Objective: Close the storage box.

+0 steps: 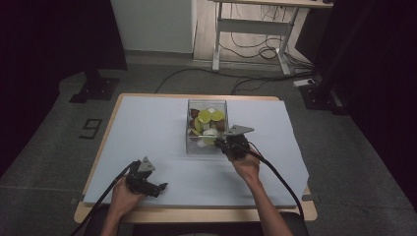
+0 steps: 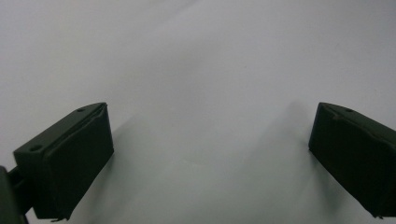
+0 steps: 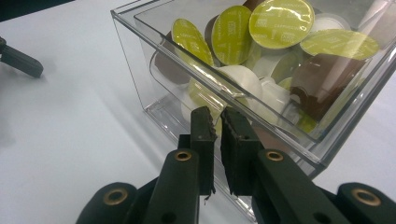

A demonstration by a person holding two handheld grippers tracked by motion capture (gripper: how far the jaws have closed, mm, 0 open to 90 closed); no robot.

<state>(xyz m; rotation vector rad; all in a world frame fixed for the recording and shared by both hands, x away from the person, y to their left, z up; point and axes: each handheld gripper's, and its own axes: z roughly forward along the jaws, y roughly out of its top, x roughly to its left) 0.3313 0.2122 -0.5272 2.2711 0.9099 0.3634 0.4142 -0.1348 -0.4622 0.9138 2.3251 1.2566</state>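
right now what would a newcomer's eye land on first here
The clear plastic box heaped with lime-lidded coffee capsules, standing mid-table on the white sheet. The right gripper sits at its near wall, jaws nearly closed with the wall's edge between them. The left gripper rests wide open near the table's front edge.

White table cover [image 1: 147, 128], desk frame [image 1: 251, 29], perhaps cables [image 1: 255, 49]

The near wall of a clear plastic box [image 3: 154, 93], filled with green-lidded, white and brown coffee capsules [image 3: 280, 23], is pinched between the nearly closed jaws of the right gripper [image 3: 218, 122] on the white tabletop [image 3: 70, 140].
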